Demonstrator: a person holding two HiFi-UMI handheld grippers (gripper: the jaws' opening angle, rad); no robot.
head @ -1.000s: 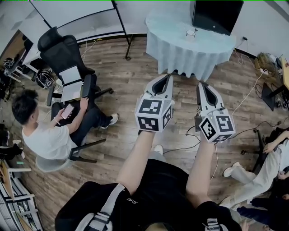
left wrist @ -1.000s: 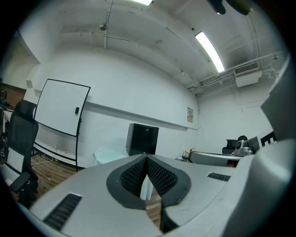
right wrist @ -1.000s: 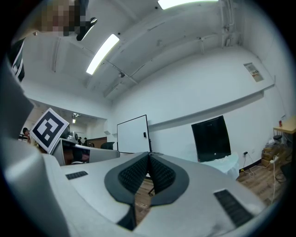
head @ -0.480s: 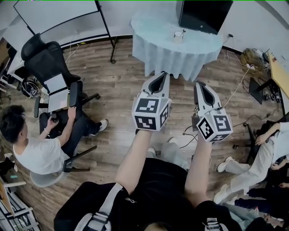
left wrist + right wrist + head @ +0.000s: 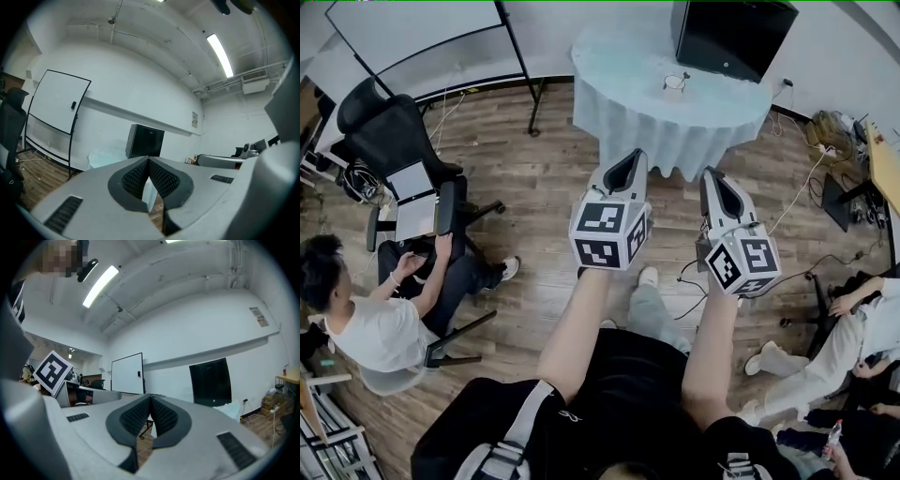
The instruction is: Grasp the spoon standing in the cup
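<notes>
A small white cup (image 5: 676, 84) with a thin spoon (image 5: 682, 76) standing in it sits on a round table draped in pale cloth (image 5: 628, 70), far ahead in the head view. My left gripper (image 5: 630, 159) is held out over the wooden floor, well short of the table, jaws shut with nothing between them. My right gripper (image 5: 711, 176) hangs beside it, also shut and empty. In the left gripper view, the shut pads (image 5: 159, 178) point toward the draped table (image 5: 105, 157). The cup does not show in either gripper view.
A black screen (image 5: 733, 33) stands behind the cup on the table. A whiteboard on a stand (image 5: 412, 37) and a black office chair (image 5: 394, 141) are at the left. One person sits at lower left (image 5: 366, 323), another at the right edge (image 5: 867, 328). Cables (image 5: 787, 211) trail across the floor.
The view has shifted, so the seated person at the left slid down-left and the table sits further left. Both grippers stayed shut and side by side.
</notes>
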